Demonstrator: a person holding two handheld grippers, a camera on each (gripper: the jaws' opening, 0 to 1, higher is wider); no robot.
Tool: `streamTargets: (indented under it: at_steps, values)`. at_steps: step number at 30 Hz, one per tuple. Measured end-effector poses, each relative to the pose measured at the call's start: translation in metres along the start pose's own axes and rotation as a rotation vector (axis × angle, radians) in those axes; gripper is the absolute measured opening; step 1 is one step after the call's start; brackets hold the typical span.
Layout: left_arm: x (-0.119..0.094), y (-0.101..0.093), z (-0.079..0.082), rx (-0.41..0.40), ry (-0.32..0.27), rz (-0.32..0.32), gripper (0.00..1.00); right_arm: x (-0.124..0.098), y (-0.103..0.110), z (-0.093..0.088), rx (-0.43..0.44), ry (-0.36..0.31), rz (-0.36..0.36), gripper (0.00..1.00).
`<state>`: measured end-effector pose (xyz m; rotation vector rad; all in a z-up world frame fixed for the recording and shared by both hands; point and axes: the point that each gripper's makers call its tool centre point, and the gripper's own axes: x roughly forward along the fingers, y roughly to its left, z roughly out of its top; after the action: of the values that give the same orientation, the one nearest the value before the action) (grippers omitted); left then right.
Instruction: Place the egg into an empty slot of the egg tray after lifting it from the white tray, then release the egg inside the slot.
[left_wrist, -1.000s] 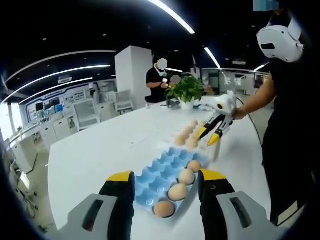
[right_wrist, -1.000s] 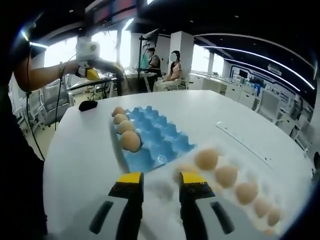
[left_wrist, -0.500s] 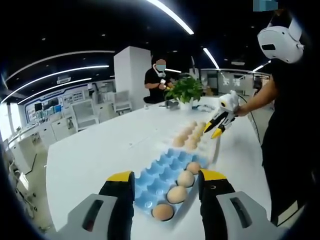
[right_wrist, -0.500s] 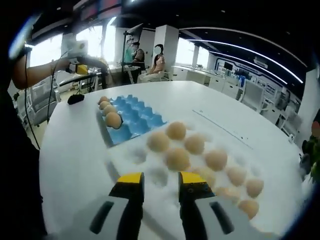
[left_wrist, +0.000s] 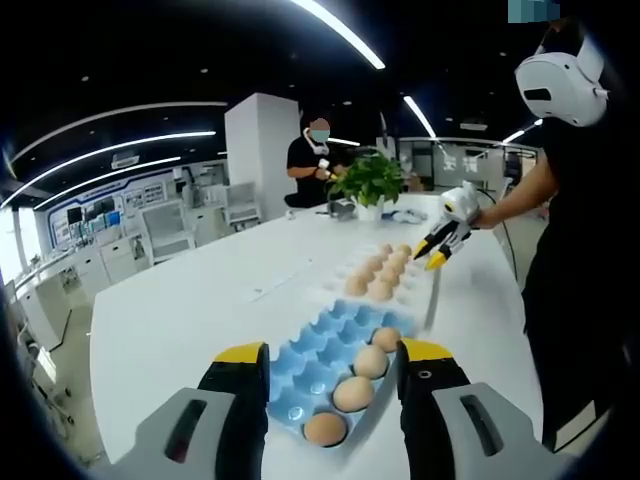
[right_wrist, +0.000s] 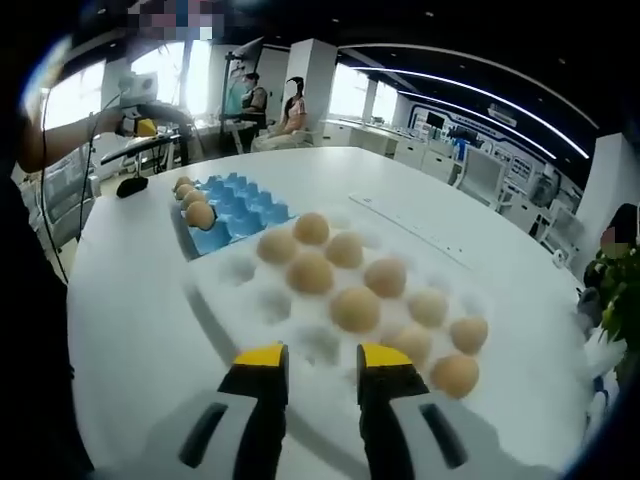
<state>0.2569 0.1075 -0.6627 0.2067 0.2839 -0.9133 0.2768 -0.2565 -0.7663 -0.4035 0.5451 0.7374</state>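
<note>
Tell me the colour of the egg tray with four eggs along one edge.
Blue moulded egg tray; clearest in the left gripper view.

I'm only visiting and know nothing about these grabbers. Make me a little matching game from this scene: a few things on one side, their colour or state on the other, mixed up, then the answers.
Things:
1. egg tray
2. white tray
3. right gripper
4. potted plant

Descriptions:
A. open, holding nothing
B. blue, four eggs along one edge
C. green leaves, at the table's far end
D. pale, many brown eggs

Pairs: 1-B, 2-D, 3-A, 4-C
</note>
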Motion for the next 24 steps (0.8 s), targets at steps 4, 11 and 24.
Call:
streamTargets:
  at_steps: [4, 11, 24]
  values:
    - [0.0, 0.0, 0.0, 0.0, 0.0, -0.001, 0.51, -0.01, -0.016, -0.01, 0.019, 0.021, -0.047, 0.27]
    - [0.002, 0.0, 0.002, 0.004, -0.004, -0.004, 0.51, -0.024, -0.047, -0.027, 0.019, 0.051, -0.15, 0.27]
    - [0.001, 0.001, 0.004, 0.003, -0.013, -0.001, 0.51, -0.025, -0.063, -0.039, 0.041, 0.08, -0.176, 0.26]
